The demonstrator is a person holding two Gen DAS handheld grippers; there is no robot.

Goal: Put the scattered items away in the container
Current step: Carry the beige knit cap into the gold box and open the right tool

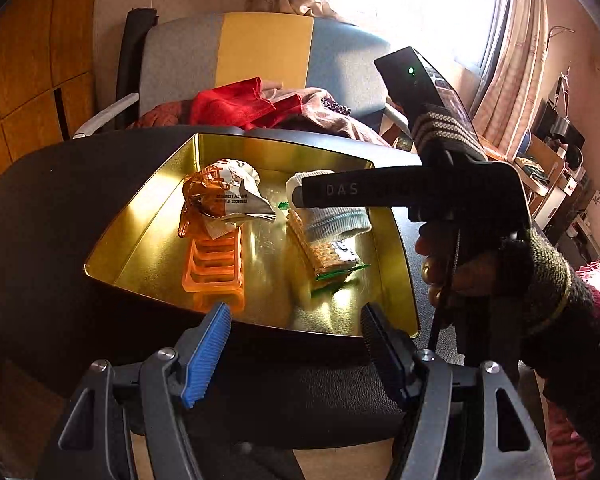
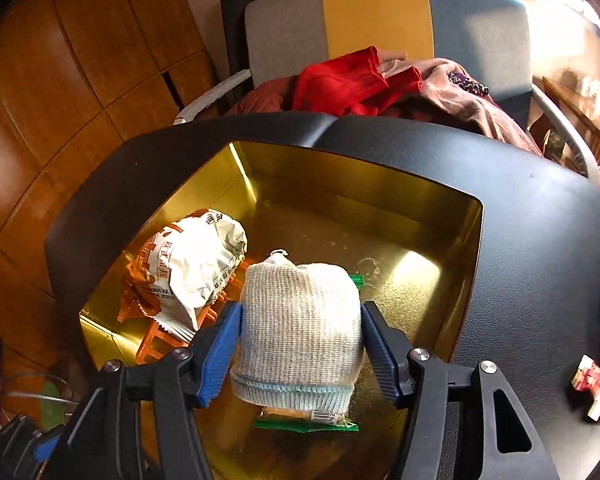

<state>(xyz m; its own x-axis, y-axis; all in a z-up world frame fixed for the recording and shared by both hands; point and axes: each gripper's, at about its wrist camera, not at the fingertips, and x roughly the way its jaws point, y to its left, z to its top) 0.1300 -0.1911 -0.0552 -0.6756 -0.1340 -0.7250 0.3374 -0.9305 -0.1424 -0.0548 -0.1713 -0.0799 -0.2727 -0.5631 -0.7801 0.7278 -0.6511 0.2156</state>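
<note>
A: Right gripper (image 2: 300,336), wrist view: what lies between the blue pads?

B: A knitted sock (image 2: 300,332), cream with a pale blue cuff. The jaws stand on either side of it, each pad at a flank. Whether they press it or have just let go cannot be told, so the grip is undetermined.

A: And beneath the sock?

B: A cracker packet (image 2: 312,420) with green ends, lying on the floor of the gold tin (image 2: 380,196). The sock rests on it, inside the tin.

A: To the left of the right gripper?

B: A crumpled white and orange snack wrapper (image 2: 196,268) atop an orange plastic rack (image 2: 160,344), both in the tin.

A: Left gripper (image 1: 296,340), wrist view?

B: Jaws spread wide, nothing between them, held over the tin's near rim (image 1: 260,320). Ahead lie the rack (image 1: 216,268) and wrapper (image 1: 220,196) to the left, the crackers (image 1: 320,252) and sock (image 1: 336,220) to the right. The right gripper's body (image 1: 400,192) reaches in from the right above the sock, held by a gloved hand (image 1: 500,268).

A: Beyond the tin?

B: A black table (image 2: 540,240), then a chair (image 2: 380,12) heaped with red clothing (image 2: 348,80).
</note>
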